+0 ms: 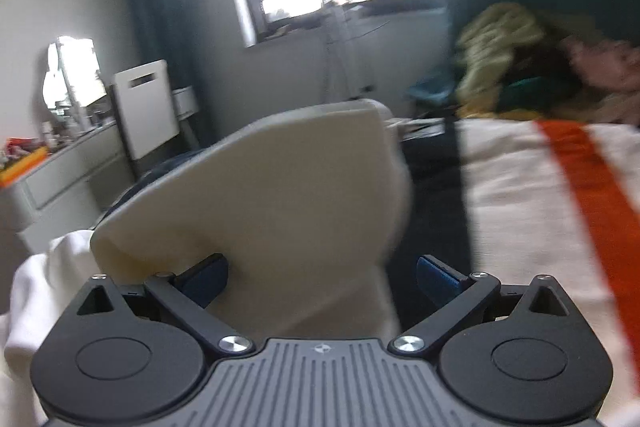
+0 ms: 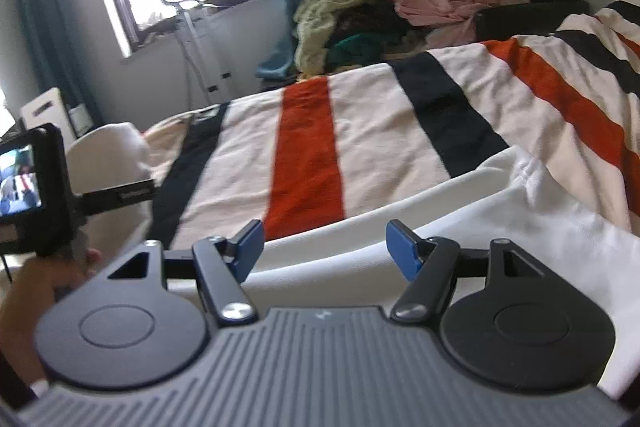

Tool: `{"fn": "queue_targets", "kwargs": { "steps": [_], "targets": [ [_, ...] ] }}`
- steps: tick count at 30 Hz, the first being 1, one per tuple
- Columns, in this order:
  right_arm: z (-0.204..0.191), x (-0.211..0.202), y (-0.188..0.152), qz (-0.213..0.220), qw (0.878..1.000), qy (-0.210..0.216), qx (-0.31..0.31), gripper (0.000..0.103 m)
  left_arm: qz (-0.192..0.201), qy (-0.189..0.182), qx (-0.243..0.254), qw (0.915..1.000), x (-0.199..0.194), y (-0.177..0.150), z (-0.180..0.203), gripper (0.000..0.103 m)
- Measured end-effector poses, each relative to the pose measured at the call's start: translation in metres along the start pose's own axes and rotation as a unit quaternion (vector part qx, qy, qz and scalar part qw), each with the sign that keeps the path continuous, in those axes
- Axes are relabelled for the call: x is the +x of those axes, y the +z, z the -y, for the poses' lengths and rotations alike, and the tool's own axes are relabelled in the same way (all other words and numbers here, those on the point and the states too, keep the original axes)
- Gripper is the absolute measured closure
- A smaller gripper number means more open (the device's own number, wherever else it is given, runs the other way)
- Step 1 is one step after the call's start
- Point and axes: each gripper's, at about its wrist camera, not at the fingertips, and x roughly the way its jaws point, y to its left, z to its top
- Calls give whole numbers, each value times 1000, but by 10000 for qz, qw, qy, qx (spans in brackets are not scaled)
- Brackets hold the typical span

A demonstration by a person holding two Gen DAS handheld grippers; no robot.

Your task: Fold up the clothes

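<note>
Left wrist view: the left gripper (image 1: 322, 277) is seen with jaws released around a cream garment (image 1: 280, 195), raised above the bed (image 1: 520, 187). Right wrist view: the right gripper (image 2: 324, 247) is held with jaws released, nothing grasped, just over a white cloth (image 2: 500, 223) spread on the striped bed. A clothes pile (image 2: 380, 15) is heaped beyond.

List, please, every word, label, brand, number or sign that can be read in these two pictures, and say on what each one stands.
No text can be read with certainty.
Small round emblem on the grey ribbed body of the left gripper: a mark only, no letters.
Same emblem on the right gripper: blurred.
Pale marking on the black bracket beside the small black screen: too small and blurred to read.
The screen shows a picture only.
</note>
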Motion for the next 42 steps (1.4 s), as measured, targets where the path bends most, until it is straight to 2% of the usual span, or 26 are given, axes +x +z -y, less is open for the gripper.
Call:
{"fn": "queue_targets", "kwargs": {
  "steps": [3, 5, 6, 7, 8, 13, 16, 18, 21, 24, 26, 28, 29, 30, 31, 32, 33, 37, 42],
  "targets": [
    [1, 16, -5, -153, 9999, 11, 18, 33, -108, -193, -111, 9997, 19, 11, -8, 5],
    [1, 26, -8, -256, 9997, 19, 30, 33, -135, -312, -171, 9993, 27, 21, -19, 23],
    [1, 31, -9, -306, 9995, 27, 23, 33, -145, -385, -209, 9989, 31, 26, -25, 44],
    [-2, 35, -12, -351, 9994, 57, -39, 33, -203, -510, -274, 9981, 34, 32, -33, 77],
    [-5, 39, -13, -389, 9992, 85, -82, 33, -299, -671, -355, 9967, 38, 38, -42, 93],
    [-6, 47, -16, -486, 9987, 143, -47, 33, -517, -1346, -1051, 9839, 36, 74, -109, 94],
    [-7, 48, -16, -480, 9988, 124, -44, 33, -474, -1353, -1525, 9778, 22, 84, -161, 94],
    [-7, 48, -16, -474, 9988, 111, -45, 33, -381, -1064, -1564, 9812, 18, 86, -197, 94],
    [-9, 47, -14, -430, 9990, 85, -99, 33, -374, -443, -1626, 9850, 19, 75, -250, 95],
    [-10, 44, -13, -349, 9992, 58, -168, 33, -724, 155, -1596, 9844, 37, 49, -294, 94],
    [-12, 42, -13, -294, 9993, 52, -230, 33, -1087, 332, -1601, 9805, 49, 29, -313, 93],
    [-14, 40, -13, -241, 9992, 55, -303, 33, -1277, 330, -1968, 9715, 47, 10, -333, 85],
    [-14, 39, -13, -220, 9992, 66, -326, 33, -1283, 308, -2180, 9670, 41, 3, -341, 83],
    [-15, 37, -13, -201, 9992, 92, -339, 33, -1226, 292, -2368, 9633, 31, -1, -346, 77],
    [-16, 36, -13, -178, 9991, 132, -354, 33, -1180, 298, -2492, 9608, 20, -5, -349, 59],
    [-16, 34, -14, -156, 9991, 172, -369, 33, -1146, 326, -2550, 9596, 9, -7, -350, 49],
    [-17, 32, -14, -133, 9989, 215, -383, 33, -1096, 352, -2567, 9596, -3, -9, -350, 38],
    [-24, 26, -15, -61, 9978, 451, -480, 33, -663, 64, -2329, 9702, -62, -8, -330, 22],
    [-31, 16, -18, -9, 9951, 772, -616, 33, -79, -396, -2049, 9780, -138, -6, -295, 16]
  ]
}}
